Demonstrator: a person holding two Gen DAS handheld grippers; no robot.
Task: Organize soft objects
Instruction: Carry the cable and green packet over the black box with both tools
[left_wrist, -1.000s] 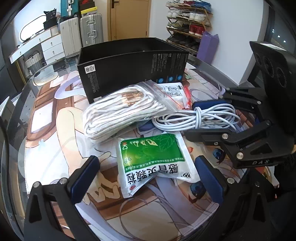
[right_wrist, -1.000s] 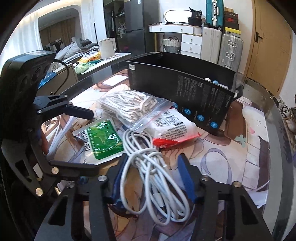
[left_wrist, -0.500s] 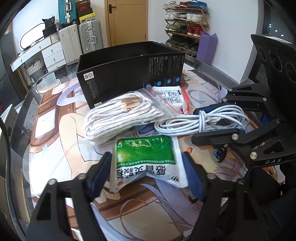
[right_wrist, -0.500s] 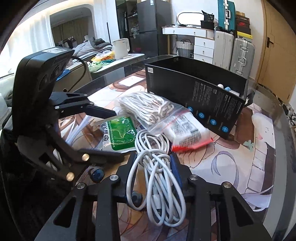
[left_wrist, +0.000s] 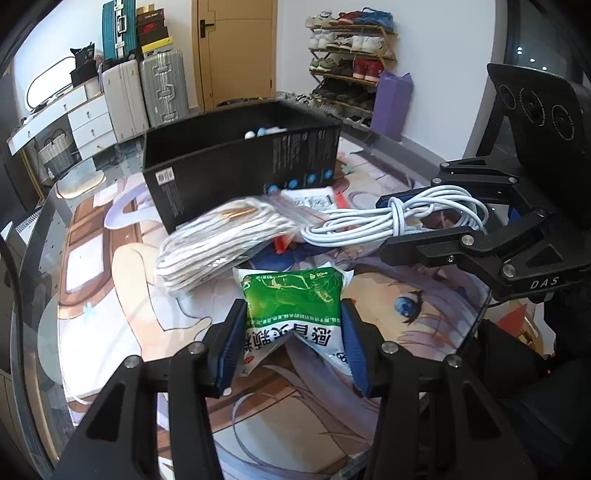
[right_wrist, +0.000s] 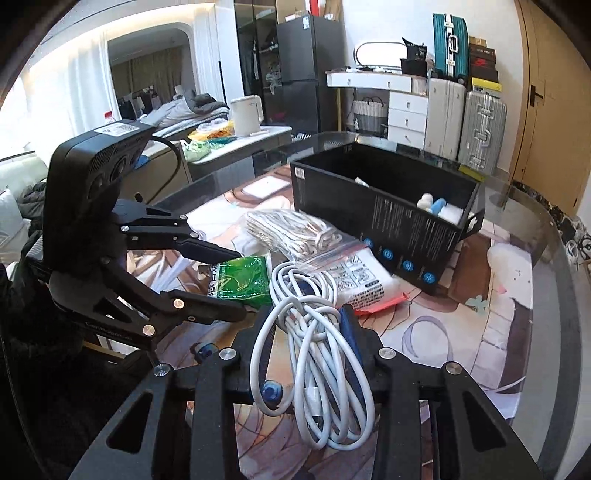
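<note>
Left wrist view: the left gripper (left_wrist: 293, 334) was clamped on one green sachet (left_wrist: 291, 306), squeezed between its blue pads. The black box (left_wrist: 236, 177) sat straight ahead on the far side of the table, its long side running left to right across the view. One bag of white rope (left_wrist: 221, 240) lay between the sachet and the box. On the right, the right gripper (left_wrist: 436, 225) was clamped on one bundle of white cable (left_wrist: 399, 218).

Right wrist view: the cable bundle (right_wrist: 314, 354) hung down from the right gripper (right_wrist: 306, 332). The black box (right_wrist: 376, 218) lay far and to the right, and this hand looked a little nearer to it. One white packet (right_wrist: 365, 284) lay between them. The left gripper (right_wrist: 236, 284) held the green sachet (right_wrist: 240, 277) on the left. A few small things already sat in the box.
</note>
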